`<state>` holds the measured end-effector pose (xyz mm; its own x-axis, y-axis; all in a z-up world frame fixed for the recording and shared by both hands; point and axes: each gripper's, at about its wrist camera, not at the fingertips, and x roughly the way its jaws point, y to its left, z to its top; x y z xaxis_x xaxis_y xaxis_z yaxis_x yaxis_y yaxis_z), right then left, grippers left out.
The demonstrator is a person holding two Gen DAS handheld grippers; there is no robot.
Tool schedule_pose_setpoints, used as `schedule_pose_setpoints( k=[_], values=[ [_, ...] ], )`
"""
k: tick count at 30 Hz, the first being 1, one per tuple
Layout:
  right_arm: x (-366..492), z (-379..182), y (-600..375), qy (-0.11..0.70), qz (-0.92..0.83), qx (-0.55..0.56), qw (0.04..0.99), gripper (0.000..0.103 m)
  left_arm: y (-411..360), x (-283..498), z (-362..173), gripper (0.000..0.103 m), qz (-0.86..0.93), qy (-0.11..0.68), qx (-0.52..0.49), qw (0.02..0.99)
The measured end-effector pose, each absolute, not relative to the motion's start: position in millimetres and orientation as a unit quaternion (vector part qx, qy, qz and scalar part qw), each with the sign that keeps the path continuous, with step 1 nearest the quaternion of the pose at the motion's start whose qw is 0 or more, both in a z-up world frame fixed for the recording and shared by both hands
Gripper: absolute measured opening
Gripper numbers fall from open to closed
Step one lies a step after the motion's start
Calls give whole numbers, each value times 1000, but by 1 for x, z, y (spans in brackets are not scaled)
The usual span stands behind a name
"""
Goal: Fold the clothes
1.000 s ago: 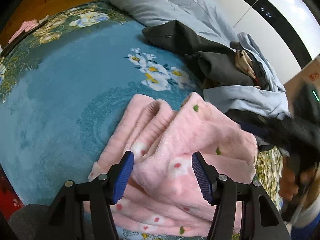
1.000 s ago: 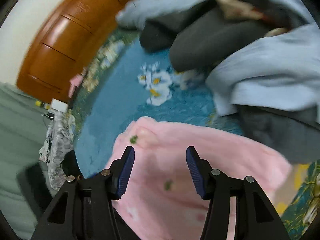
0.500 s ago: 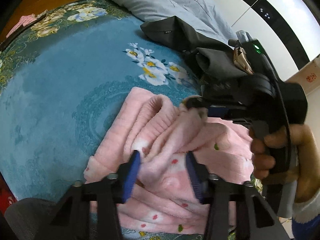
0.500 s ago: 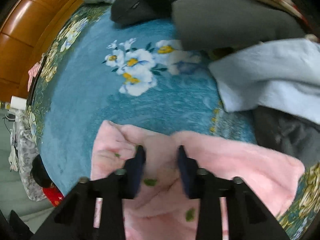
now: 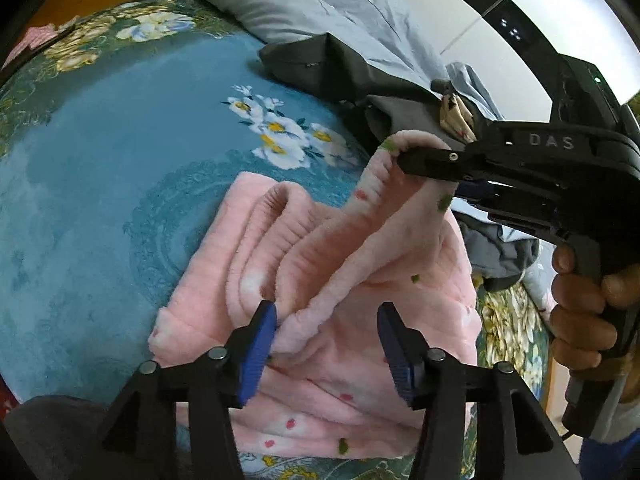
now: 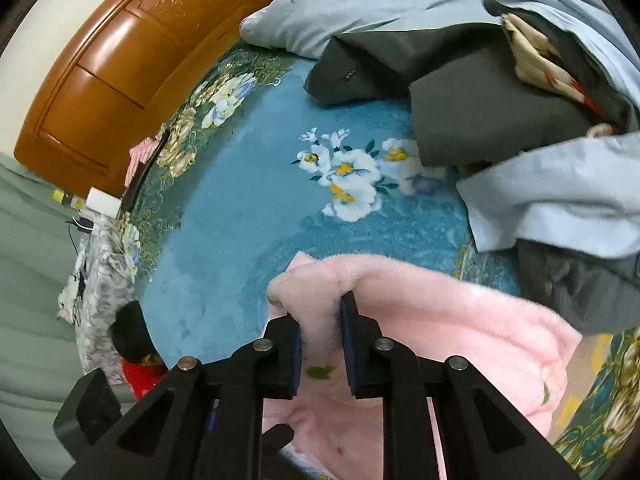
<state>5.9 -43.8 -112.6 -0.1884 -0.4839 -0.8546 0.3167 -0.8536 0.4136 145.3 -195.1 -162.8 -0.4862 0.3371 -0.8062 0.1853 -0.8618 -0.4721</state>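
So here's where I'm at: my right gripper (image 6: 320, 336) has its jaws pinched onto a corner of the pink fleece garment (image 5: 360, 288), the fuzzy one with little red and green dots. From the left wrist view you can see that corner lifted up off the rest of the fabric — it hangs in a ridge from the right gripper (image 5: 404, 160) down toward my left one. The hand (image 5: 584, 304) gripping that handle shows at the right edge.

My left gripper (image 5: 326, 344) has its jaws spread wide. The left blue pad (image 5: 258, 350) is touching the lower end of that raised fold, and the right pad sits clear of it, just above the fleece.

The bulk of the garment lies bunched on the blue floral bedspread (image 6: 240, 216), at the near side of the bed. Farther off and to the right there's a heap of other clothes: a dark grey garment (image 6: 480, 112), a light blue one (image 6: 560, 196) and a pale grey quilt (image 5: 320, 12) at the far end. The wooden headboard (image 6: 120, 68) is off to the far left in the right wrist view.
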Motion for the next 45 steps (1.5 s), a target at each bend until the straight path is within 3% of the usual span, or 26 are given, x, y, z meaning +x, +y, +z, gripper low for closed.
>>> schedule_pose_setpoints(
  k=[13,15,16,17,25,35,38,40,42,45],
  values=[
    [24,-89,-26,-78,-773,559,290,18,-165,115,-157,62,834,-119,-527,115],
    [23,-88,-23,-78,-774,558,289,18,-164,117,-153,50,837,-121,-518,130],
    [22,-88,-22,-80,-774,558,289,18,-163,119,-151,22,837,-120,-517,132],
    [21,-89,-22,-82,-773,558,289,18,-162,120,-149,8,836,-116,-519,133],
    [9,-109,-66,-75,-747,577,321,18,-191,144,-129,7,825,-158,-534,100],
    [-4,-209,-125,-41,-684,668,292,19,-216,139,-188,11,763,-173,-623,1],
    [-7,-204,-122,-49,-682,664,303,28,-218,137,-194,12,757,-175,-629,-5],
    [-6,-189,-113,-66,-687,645,328,50,-219,138,-193,14,759,-181,-626,-3],
    [-3,-173,-96,-84,-698,622,345,55,-220,140,-191,17,762,-187,-620,0],
    [4,-154,-58,-114,-719,593,344,55,-220,141,-183,39,776,-183,-604,8]
  ],
)
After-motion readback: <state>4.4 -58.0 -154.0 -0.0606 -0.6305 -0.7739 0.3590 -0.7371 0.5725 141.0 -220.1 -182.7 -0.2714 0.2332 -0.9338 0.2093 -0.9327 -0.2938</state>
